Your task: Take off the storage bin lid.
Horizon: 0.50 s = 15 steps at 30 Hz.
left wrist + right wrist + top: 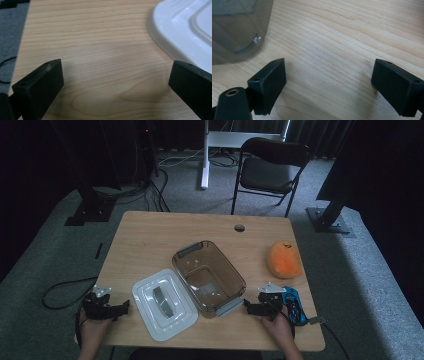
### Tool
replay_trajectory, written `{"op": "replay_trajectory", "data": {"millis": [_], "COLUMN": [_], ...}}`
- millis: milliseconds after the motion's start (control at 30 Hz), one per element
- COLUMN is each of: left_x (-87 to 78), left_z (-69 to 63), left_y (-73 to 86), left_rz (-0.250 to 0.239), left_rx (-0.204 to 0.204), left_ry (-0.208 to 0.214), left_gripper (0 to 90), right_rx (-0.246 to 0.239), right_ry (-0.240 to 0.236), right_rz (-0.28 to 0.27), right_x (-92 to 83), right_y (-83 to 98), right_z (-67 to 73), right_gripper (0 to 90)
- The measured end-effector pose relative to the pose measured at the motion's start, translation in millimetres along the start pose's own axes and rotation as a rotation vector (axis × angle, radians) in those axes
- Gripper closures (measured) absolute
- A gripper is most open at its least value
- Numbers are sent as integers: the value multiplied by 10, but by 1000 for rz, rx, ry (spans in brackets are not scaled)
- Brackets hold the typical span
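Note:
A clear brownish plastic container [209, 276] with grey end latches stands open in the middle of the wooden table [150, 240]. Its white lid [164, 303] lies flat beside it at the front left. My left gripper [121, 308] rests at the table's front left corner, open, with bare wood between its jaws and the lid [185, 30] just to its right. My right gripper [246, 307] sits at the front right, open over bare wood, with the container's wall [239, 27] close at its left.
An orange plush toy [284, 259] lies near the right edge. A blue game controller [294, 304] lies right behind my right gripper. A cable hole [239, 227] is at the table's back. A black folding chair [270, 167] stands beyond the table.

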<state>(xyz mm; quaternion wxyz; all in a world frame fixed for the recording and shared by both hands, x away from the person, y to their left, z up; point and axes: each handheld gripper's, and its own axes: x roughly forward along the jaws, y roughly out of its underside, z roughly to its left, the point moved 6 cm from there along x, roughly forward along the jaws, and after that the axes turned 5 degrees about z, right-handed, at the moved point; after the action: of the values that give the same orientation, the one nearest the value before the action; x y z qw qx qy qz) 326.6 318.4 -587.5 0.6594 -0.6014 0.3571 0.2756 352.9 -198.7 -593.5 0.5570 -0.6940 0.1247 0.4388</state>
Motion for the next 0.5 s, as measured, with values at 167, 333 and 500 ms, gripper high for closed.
{"op": "replay_trajectory", "data": {"millis": [167,333,500], "left_x": [28,49,65], "left_z": [20,-1,-13], "left_y": [-5,-28,-28], "left_rz": [12,10,-18], "left_rx": [-5,-1,25], "left_ry": [-4,7,30], "left_gripper": [3,3,3], "right_rx": [0,0,-2], "right_ry": [0,0,0], "right_rz": [0,0,0], "right_x": [0,0,2], "right_y": [0,0,-2], "right_z": [0,0,-1], "right_gripper": [118,117,117]}}
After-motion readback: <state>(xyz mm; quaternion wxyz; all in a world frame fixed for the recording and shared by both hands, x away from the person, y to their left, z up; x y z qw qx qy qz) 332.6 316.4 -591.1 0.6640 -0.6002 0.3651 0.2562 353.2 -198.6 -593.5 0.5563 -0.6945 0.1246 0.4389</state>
